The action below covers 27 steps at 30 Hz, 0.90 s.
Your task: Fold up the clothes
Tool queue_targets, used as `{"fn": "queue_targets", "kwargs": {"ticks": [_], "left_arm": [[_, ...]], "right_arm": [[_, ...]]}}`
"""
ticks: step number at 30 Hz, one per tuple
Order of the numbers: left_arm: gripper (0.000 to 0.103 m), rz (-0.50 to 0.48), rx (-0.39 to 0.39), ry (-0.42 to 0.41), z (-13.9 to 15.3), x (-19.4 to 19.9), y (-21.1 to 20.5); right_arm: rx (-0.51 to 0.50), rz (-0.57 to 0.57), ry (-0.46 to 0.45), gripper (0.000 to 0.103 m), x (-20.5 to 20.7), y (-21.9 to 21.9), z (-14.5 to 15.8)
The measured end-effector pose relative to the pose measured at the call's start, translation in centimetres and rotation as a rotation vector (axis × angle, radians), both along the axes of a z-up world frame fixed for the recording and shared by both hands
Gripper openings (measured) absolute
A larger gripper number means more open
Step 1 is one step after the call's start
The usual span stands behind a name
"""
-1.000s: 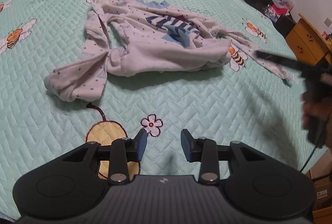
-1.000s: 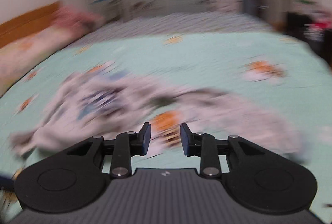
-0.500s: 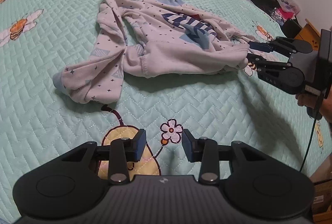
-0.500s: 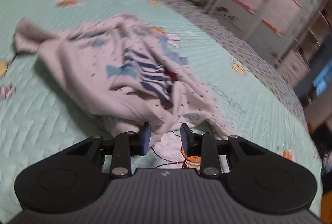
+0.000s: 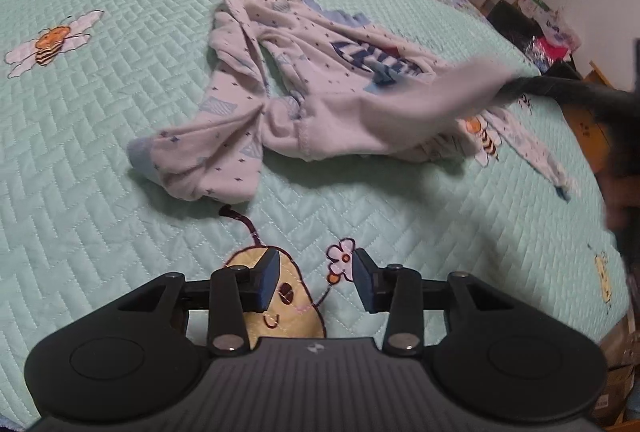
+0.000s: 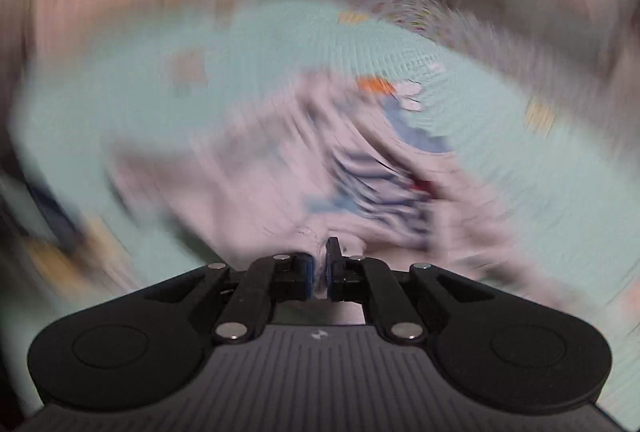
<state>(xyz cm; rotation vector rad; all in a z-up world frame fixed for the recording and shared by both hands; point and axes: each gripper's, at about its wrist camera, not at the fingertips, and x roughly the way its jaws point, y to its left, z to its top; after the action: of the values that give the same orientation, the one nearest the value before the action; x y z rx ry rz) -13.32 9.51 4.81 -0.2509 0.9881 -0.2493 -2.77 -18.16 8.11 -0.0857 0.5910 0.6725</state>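
While my right gripper [image 6: 318, 266] pinches the shirt's [image 5: 320, 87] hem between its jaws, my left gripper [image 5: 314, 282] hangs open, well short of the shirt ahead. Tugging this fast risks the thin pinch slipping.

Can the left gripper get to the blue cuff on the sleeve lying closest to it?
Probably yes. The left gripper is open and empty, and only bare quilt lies between it and the blue cuff. The right gripper is pulling the shirt from the far side, so the cuff might slide.
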Motion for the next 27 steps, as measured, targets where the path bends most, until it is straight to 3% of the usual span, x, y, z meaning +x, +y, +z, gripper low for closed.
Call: {"fn": "queue_targets", "kwargs": {"ticks": [6, 7, 9, 13, 22, 24, 27], "left_arm": [[0.045, 0.066, -0.065, 0.008, 0.2, -0.5, 1.8], [0.045, 0.072, -0.075, 0.011, 0.2, -0.6, 1.9], [0.045, 0.075, -0.070, 0.017, 0.3, -0.7, 2.0], [0.046, 0.067, 0.026, -0.001, 0.0, 0.3, 1.2], [0.046, 0.035, 0.146, -0.179, 1.5, 6.7, 0.2], [0.051, 0.017, 0.183, -0.205, 1.4, 8.6, -0.2], [0.052, -0.001, 0.169, -0.166, 0.0, 11.9, -0.7]], "right_arm": [[0.723, -0.272, 0.282, 0.007, 0.9, -4.8, 5.2], [0.774, -0.313, 0.305, 0.007, 0.8, -5.3, 5.5], [0.694, -0.382, 0.290, 0.008, 0.1, -5.5, 4.7], [0.533, -0.518, 0.259, 0.010, -1.1, -6.0, 3.1], [0.158, -0.807, 0.183, 0.029, -4.1, -7.2, -0.4], [0.166, -0.799, 0.137, 0.031, -5.4, -6.6, -0.6], [0.192, -0.650, 0.058, 0.035, -7.5, -3.8, -0.3]]}}
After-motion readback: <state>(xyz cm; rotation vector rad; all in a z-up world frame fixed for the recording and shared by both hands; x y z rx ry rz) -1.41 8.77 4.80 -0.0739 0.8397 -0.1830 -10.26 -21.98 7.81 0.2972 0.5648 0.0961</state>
